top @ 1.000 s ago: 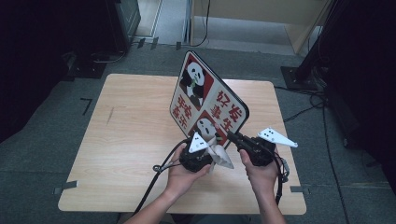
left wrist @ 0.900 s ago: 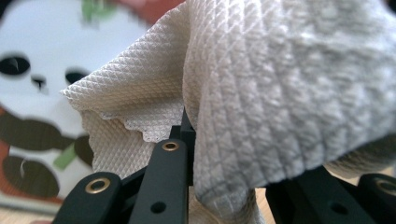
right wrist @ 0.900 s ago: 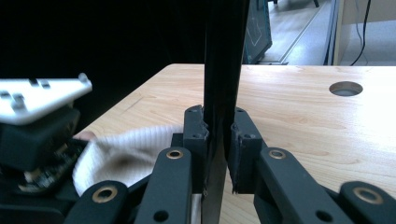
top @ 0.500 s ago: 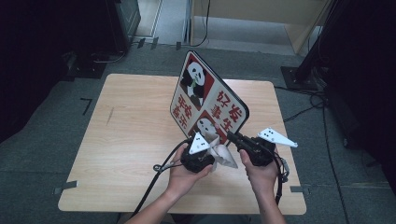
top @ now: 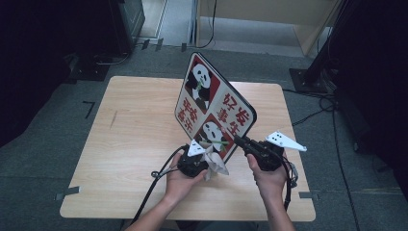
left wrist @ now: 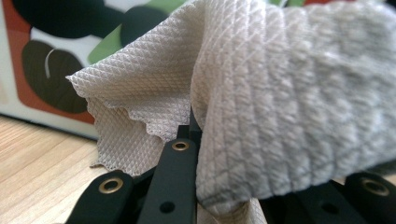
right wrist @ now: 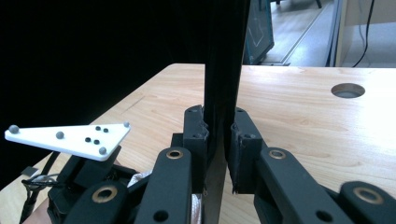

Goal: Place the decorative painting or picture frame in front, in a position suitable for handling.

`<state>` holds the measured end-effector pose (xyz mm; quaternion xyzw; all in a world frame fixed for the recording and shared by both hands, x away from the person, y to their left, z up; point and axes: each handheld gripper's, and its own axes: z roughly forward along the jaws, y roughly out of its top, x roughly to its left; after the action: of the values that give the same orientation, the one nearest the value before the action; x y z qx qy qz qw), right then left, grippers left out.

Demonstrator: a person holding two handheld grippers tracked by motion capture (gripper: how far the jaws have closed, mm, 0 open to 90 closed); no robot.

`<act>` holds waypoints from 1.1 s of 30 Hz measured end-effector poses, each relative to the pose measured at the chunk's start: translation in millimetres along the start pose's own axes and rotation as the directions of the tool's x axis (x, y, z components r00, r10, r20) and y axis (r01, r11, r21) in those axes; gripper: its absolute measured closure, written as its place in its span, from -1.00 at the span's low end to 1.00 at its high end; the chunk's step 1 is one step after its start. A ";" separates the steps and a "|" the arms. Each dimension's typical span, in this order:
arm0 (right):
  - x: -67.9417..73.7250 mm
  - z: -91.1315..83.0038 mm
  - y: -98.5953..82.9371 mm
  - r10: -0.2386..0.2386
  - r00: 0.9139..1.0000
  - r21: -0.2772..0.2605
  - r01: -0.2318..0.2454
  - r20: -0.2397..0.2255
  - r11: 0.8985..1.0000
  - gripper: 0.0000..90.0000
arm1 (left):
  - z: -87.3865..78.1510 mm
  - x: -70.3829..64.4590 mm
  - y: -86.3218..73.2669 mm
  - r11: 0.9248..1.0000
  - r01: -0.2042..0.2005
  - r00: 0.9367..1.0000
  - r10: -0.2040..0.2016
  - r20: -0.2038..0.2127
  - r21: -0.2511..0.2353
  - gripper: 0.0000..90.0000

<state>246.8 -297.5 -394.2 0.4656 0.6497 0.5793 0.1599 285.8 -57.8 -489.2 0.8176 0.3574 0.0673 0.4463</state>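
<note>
A square board (top: 211, 103) printed with pandas and red Chinese characters stands tilted on one corner above the table (top: 139, 130). My right gripper (top: 239, 141) is shut on its lower right edge; in the right gripper view that edge (right wrist: 224, 60) runs dark and edge-on between the jaws of the gripper (right wrist: 218, 126). My left gripper (top: 204, 154) is shut on a pale textured cloth (top: 215, 161), which lies against the board's lower corner. In the left gripper view the cloth (left wrist: 261, 93) drapes over the gripper (left wrist: 194, 135), with the panda print (left wrist: 46, 60) close behind.
The light wooden table has a round cable hole (right wrist: 348, 90) in its top. My left gripper's white marker plate (right wrist: 74, 140) shows low in the right gripper view. Dark equipment and cables (top: 317, 113) surround the table on the grey floor.
</note>
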 end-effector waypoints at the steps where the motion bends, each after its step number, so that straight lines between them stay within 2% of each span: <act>1: -0.1 0.2 -0.5 0.000 1.000 -0.007 0.000 0.003 1.000 0.78 | 0.6 0.9 -0.6 1.000 -0.001 1.000 0.001 -0.003 0.005 0.81; 7: -0.6 0.9 -3.1 0.003 1.000 -0.036 -0.002 0.022 0.999 0.77 | 4.3 4.5 -2.4 1.000 0.000 1.000 0.001 -0.012 0.026 0.81; 16: 1.0 4.8 -8.0 -0.004 0.999 -0.038 0.006 0.051 0.999 0.73 | 7.8 11.8 -5.2 0.999 0.003 0.999 -0.002 -0.032 0.040 0.82; 23: -0.4 5.2 -10.2 -0.007 0.999 -0.036 0.008 0.037 0.999 0.76 | 7.8 22.9 -3.6 0.998 0.047 0.998 -0.045 -0.039 0.036 0.83; 24: -0.5 5.1 -10.4 -0.008 0.999 -0.037 0.009 0.035 0.999 0.76 | 7.9 21.2 -3.8 0.999 0.039 0.998 -0.038 -0.045 0.033 0.84; 28: -1.4 4.9 -10.6 -0.006 1.000 -0.037 0.007 0.029 0.999 0.76 | 6.0 11.4 -3.5 1.000 0.021 1.000 -0.020 -0.012 0.020 0.84; 33: -1.4 4.6 -10.5 0.000 1.000 -0.035 0.001 0.026 0.999 0.76 | 3.3 -4.6 -3.3 1.000 -0.024 0.999 0.024 0.026 0.001 0.81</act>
<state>246.6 -294.7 -405.4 0.4702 0.6373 0.5844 0.1766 282.2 -61.8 -492.7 0.8230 0.3420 0.0616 0.4494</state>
